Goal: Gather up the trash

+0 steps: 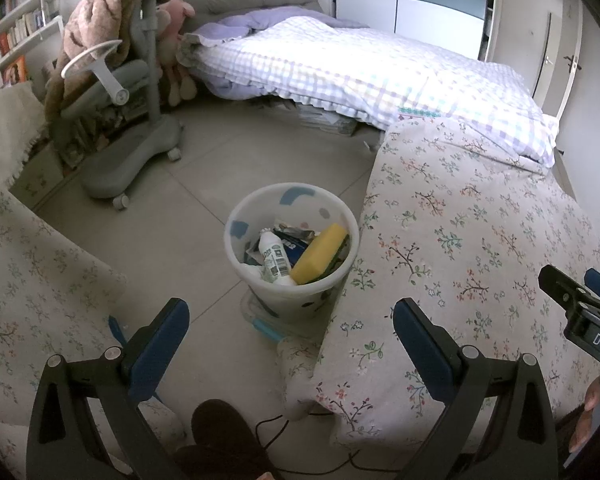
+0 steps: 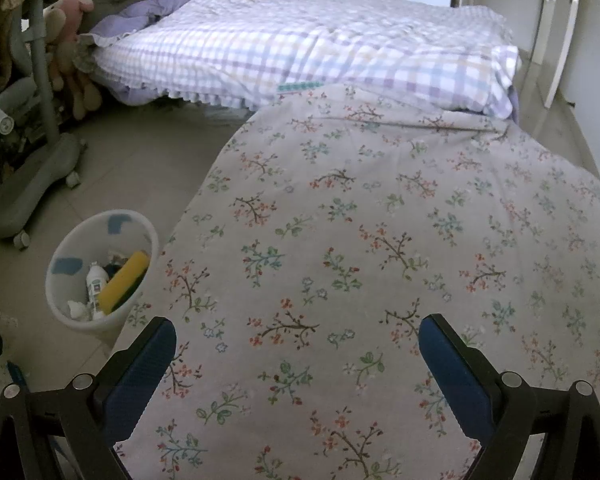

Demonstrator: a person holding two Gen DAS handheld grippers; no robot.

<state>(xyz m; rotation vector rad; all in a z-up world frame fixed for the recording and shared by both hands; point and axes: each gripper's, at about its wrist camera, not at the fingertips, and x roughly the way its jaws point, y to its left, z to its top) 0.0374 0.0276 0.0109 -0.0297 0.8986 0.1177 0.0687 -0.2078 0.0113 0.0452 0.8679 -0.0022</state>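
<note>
A white waste bin (image 1: pixel 236 216) stands on the tiled floor beside a floral-covered surface (image 1: pixel 472 240). Inside it lie a yellow sponge (image 1: pixel 320 254), a white bottle (image 1: pixel 274 256) and other scraps. My left gripper (image 1: pixel 291 322) hovers open above and in front of the bin, holding nothing. The right wrist view shows the same bin (image 2: pixel 60 248) at lower left with the sponge (image 2: pixel 126 282) and bottle (image 2: pixel 96 284). My right gripper (image 2: pixel 298 342) is open over the floral cloth (image 2: pixel 380 240), empty. The right gripper's tip also shows at the right edge of the left wrist view.
A grey wheeled chair (image 1: pixel 128 132) draped with a brown blanket stands at back left. A bed with a checked quilt (image 1: pixel 360 68) fills the back. A second floral cloth (image 1: pixel 28 280) lies at left. A dark slipper (image 1: pixel 224 436) and a cable lie on the floor below.
</note>
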